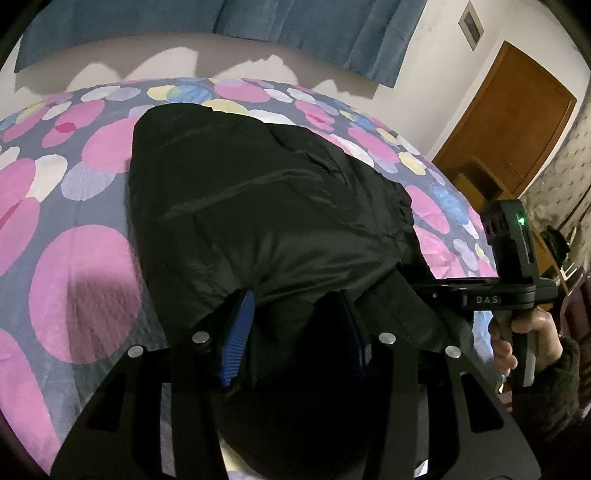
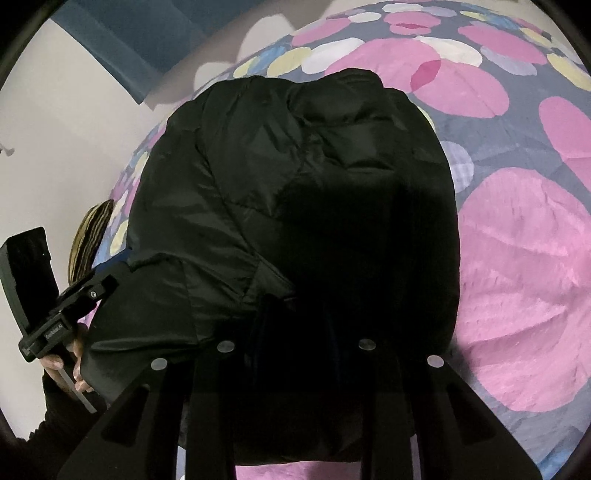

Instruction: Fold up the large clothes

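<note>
Presently the left gripper (image 1: 295, 332) is clamped on the near hem of a black puffer jacket (image 1: 266, 206); blue pads (image 1: 236, 339) press fabric from both sides. Jacket spreads ahead of it over a bed w/ pink-circle cover (image 1: 85, 291). Right gripper (image 2: 295, 332) is buried in dark fabric just ahead; grip state cannot be told. Brown door (image 1: 509, 122) far right of the left gripper.

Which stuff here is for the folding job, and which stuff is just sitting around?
For the job:
black puffy jacket
left gripper, closed on the jacket's near edge
right gripper, also buried in the jacket
bed cover, the folding surface

Just around:
blue curtain
wooden door
striped cushion
</note>
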Available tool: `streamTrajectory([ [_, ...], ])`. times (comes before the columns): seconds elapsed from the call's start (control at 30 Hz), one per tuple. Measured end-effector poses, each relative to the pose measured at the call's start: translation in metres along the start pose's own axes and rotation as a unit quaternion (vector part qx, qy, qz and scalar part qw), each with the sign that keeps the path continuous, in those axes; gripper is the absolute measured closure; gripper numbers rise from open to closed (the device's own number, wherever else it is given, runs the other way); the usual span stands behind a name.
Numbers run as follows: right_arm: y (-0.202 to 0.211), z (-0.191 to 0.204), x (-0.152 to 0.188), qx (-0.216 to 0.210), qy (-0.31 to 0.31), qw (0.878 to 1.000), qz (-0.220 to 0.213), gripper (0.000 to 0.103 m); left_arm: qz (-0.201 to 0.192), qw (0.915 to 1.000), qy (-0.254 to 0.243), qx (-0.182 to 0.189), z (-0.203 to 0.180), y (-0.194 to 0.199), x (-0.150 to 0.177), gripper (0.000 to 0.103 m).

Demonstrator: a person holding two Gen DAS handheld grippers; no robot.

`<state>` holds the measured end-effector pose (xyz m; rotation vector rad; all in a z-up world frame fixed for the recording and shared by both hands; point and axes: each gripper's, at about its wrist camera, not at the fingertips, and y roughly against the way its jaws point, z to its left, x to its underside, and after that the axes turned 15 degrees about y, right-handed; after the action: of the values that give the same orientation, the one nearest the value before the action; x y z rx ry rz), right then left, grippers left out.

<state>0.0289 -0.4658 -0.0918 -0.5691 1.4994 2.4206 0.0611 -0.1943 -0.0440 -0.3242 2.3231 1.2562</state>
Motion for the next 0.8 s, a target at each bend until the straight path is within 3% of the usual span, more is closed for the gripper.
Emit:
streamTrajectory([
  [0.57, 0.016, 0.008, 0.007, 0.006, 0.002, 1.000, -0.026, 0.071, -0.015, 0.9993, -0.012, -0.033, -0.013, 0.011, 0.001, 0.056],
  [0.8, 0.023, 0.012, 0.007, -0.003, 0.007, 0.999, -0.036, 0.058, -0.041, 0.9986, 0.026, -0.018, 0.000, 0.033, -0.003, 0.034],
])
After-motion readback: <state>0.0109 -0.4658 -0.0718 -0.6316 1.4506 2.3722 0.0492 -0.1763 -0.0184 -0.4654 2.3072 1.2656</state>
